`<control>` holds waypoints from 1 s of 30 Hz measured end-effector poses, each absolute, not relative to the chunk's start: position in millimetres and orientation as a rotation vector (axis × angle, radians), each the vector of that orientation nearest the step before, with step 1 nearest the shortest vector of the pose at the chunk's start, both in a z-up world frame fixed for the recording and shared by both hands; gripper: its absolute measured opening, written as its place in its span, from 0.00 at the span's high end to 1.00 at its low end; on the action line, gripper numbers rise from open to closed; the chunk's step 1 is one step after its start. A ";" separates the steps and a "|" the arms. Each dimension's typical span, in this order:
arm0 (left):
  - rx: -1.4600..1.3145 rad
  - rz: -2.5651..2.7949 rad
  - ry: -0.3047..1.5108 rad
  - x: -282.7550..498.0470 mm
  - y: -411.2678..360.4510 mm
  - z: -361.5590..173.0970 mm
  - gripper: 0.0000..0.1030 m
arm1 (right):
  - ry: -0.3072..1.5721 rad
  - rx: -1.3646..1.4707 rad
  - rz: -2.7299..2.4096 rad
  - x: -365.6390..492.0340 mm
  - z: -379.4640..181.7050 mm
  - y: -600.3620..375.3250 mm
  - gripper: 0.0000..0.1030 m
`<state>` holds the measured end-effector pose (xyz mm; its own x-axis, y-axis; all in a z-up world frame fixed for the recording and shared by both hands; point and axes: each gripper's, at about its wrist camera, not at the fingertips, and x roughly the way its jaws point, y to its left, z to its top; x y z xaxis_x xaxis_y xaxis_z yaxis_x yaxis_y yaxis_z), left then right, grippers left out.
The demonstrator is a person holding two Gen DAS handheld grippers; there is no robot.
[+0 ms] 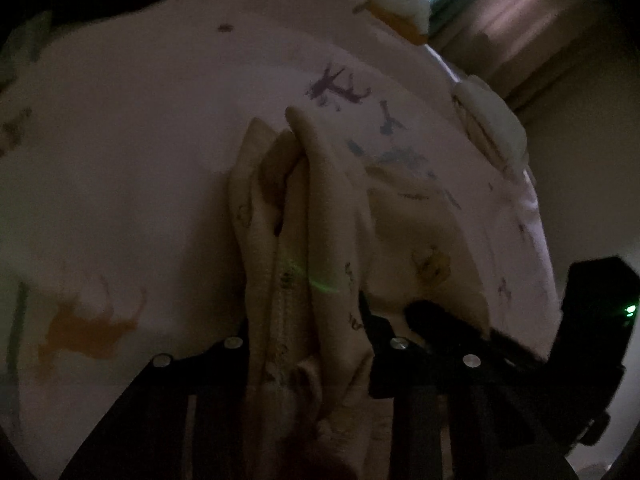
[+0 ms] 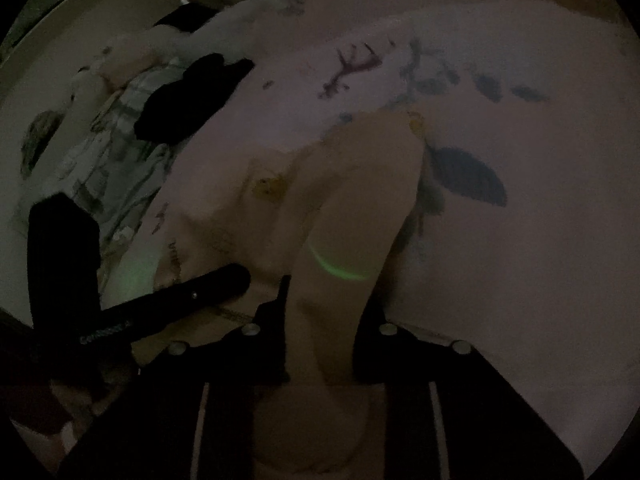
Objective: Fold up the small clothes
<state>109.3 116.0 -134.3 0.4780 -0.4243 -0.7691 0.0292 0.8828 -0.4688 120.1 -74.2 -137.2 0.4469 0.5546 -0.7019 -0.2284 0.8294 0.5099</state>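
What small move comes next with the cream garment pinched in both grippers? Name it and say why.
Probably lift both ends a little and draw them apart to spread the cloth. The left gripper and the right gripper each pinch a bunched part of the cream garment, which lies crumpled in folds on the printed sheet, too gathered to fold neatly.

1. The cream garment (image 1: 316, 216): you cannot see its near end, cut off at the lower edge of the left wrist view; its small prints are too dim to read.
2. The same garment, right wrist view: the fold between your jaws hides everything beneath it.
3. The heap of clothes (image 2: 116, 128), upper left: items blur together, no telling them apart.
4. The bed sheet (image 1: 120, 128): its far edge runs out of frame.
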 end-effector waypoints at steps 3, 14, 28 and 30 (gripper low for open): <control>-0.328 -0.272 0.970 94.2 106.4 -103.8 0.70 | 0.941 0.306 0.504 110.3 -110.4 -70.0 0.79; -0.344 -0.391 0.755 36.1 90.8 19.7 0.70 | 0.687 0.336 0.562 61.7 8.4 -119.4 0.79; -0.243 -0.434 0.704 4.5 50.5 55.2 0.70 | 0.599 0.330 0.488 25.0 49.7 -166.6 0.79; -0.238 -0.441 0.705 4.0 50.0 54.2 0.70 | 0.594 0.330 0.479 23.7 49.3 -171.2 0.79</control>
<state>4.0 50.0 54.2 0.6752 -0.4664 -0.5715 0.3090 0.8823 -0.3551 23.7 -171.2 49.3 0.7252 0.5180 -0.4535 -0.3329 0.8404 0.4276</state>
